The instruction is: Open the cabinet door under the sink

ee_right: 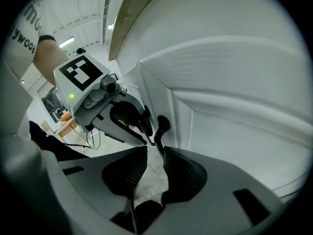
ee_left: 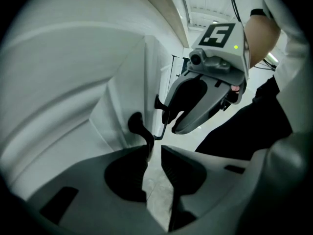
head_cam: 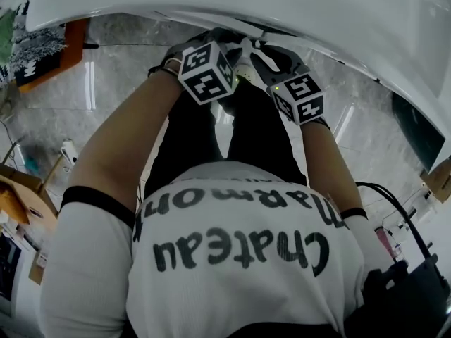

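Note:
Two white cabinet doors stand under the white counter [head_cam: 296, 5]. The left door [ee_left: 98, 106] carries a curved black handle [ee_left: 138, 127], whose lower end runs in between the tips of my left gripper [ee_left: 154, 153], shut on it. The right door [ee_right: 225, 111] has a matching black handle [ee_right: 160, 127]. It reaches down to the tips of my right gripper [ee_right: 155, 153], whose jaws stand apart with a gap beside it. Each gripper shows in the other's view, close alongside. In the head view only the marker cubes [head_cam: 206, 71] [head_cam: 299, 97] show; the jaws are hidden under the counter.
The person's legs and white shirt [head_cam: 239, 259] stand right in front of the doors. Grey marble floor [head_cam: 113, 83] lies to both sides. Clutter and a wooden board [head_cam: 49, 55] sit at the far left; a black cable [head_cam: 394, 203] and dark gear lie at the right.

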A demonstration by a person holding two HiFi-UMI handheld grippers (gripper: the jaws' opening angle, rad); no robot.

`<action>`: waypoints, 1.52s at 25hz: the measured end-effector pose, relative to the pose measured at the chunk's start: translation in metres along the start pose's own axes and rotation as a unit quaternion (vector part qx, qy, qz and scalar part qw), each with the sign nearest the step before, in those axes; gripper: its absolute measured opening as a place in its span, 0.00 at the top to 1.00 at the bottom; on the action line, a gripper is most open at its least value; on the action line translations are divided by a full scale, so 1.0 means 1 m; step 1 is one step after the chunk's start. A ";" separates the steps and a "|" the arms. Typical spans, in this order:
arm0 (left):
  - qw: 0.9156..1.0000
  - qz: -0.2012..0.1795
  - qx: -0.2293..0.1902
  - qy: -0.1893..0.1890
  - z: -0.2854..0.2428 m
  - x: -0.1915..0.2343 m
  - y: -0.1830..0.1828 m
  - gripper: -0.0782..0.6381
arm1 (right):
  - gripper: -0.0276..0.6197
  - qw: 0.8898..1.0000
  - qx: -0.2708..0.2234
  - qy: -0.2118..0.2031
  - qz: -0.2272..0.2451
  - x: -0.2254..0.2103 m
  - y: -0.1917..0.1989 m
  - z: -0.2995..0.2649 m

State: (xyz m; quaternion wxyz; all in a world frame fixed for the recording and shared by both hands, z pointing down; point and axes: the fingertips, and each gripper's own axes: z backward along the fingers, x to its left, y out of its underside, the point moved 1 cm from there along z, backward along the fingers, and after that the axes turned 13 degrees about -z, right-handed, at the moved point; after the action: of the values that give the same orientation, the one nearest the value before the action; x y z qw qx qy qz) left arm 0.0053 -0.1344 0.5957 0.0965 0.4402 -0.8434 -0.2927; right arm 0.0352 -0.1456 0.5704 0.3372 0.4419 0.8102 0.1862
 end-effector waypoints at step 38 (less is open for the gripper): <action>0.991 -0.086 0.062 0.080 0.034 -0.075 0.046 0.73 | 0.81 0.993 0.108 -0.011 0.046 0.028 0.061 0.033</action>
State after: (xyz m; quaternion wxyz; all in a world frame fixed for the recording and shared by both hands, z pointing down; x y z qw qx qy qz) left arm 0.0035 -0.0403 0.6017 0.1108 0.5380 -0.8087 -0.2106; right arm 0.0840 -0.0896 0.5729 0.2874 0.5144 0.8006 0.1085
